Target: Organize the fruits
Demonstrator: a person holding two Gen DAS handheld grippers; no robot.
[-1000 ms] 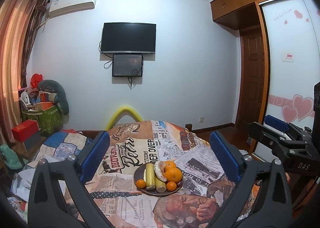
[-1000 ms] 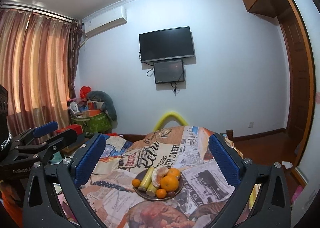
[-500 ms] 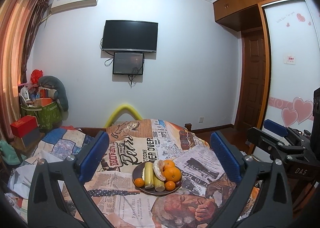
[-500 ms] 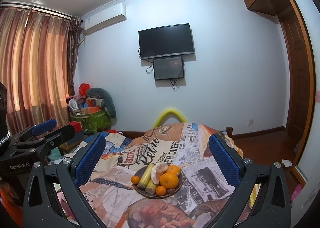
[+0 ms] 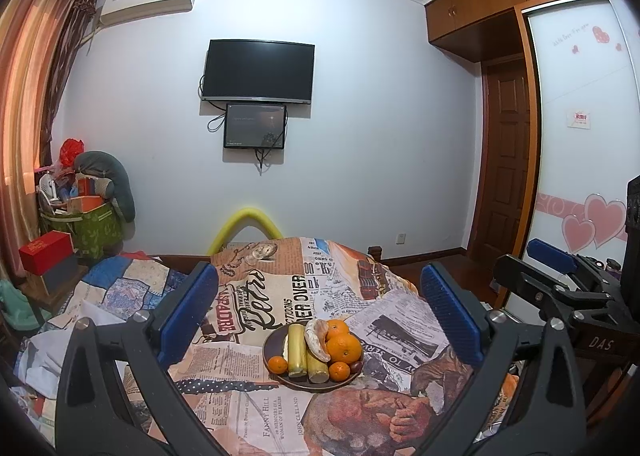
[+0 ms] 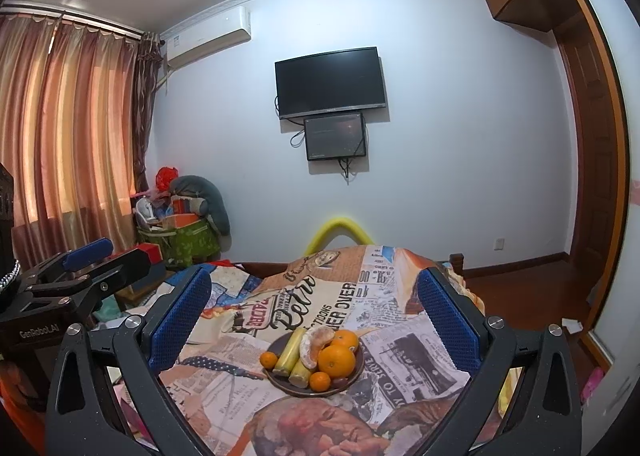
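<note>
Plate (image 5: 276,372) of fruit is sitting on the newsprint-patterned cover (image 5: 256,296), holding a big orange (image 5: 343,348), small oranges, a peeled one (image 5: 317,340) and two yellow-green stalks (image 5: 297,348). Left gripper (image 5: 320,312) is hanging above and short of the plate, jaws wide, holding nothing. Right gripper (image 6: 316,314) is likewise hanging wide and empty, plate framed between its fingers

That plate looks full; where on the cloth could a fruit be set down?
The plate is crowded: oranges, yellow sticks and a peeled segment pile touch across it. Bare cloth lies all round: left toward the blue patchwork, behind by the "Retro" lettering, and right over the newspaper print.
</note>
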